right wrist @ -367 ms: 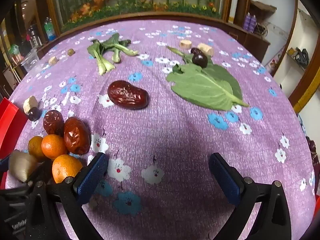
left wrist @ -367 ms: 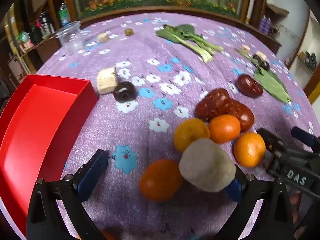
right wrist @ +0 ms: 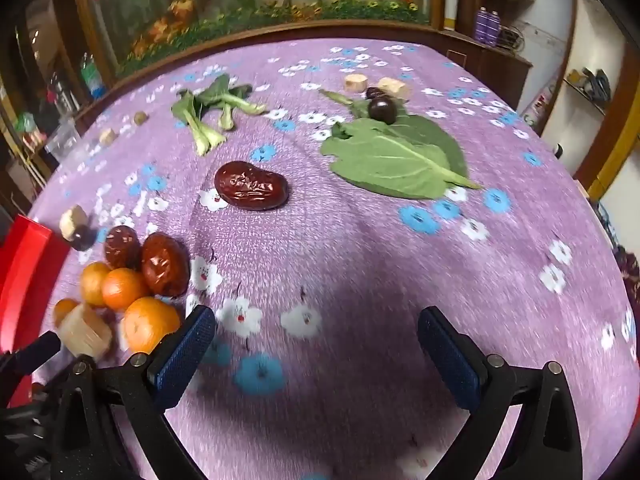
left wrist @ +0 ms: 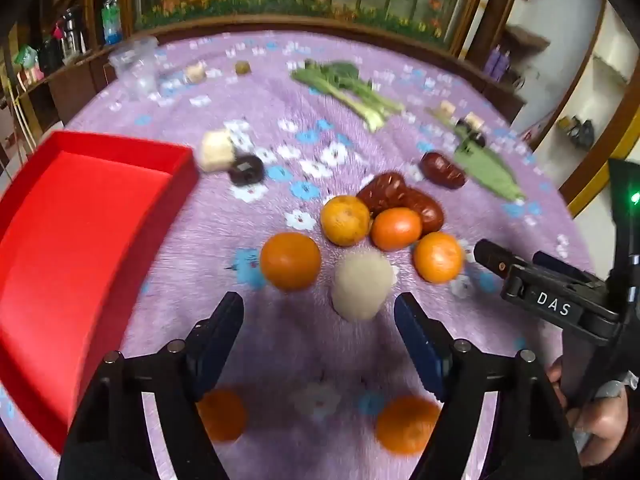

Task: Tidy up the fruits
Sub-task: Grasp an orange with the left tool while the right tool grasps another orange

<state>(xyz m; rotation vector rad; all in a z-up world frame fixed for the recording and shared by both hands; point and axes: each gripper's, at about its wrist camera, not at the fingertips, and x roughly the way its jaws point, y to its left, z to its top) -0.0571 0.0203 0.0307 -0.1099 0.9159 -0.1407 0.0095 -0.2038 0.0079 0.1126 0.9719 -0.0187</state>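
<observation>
Lying just ahead of left tool (left wrist: pixel 319 322): pale fruit (left wrist: pixel 362 284).

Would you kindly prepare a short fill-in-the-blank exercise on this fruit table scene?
1. The tray at the table's left edge is coloured ____.
2. The left gripper has its jaws ____, nothing between them.
3. The lone date lies on a ____ flowered cloth.
4. The right gripper holds ____.

Missing words: red; open; purple; nothing
</observation>
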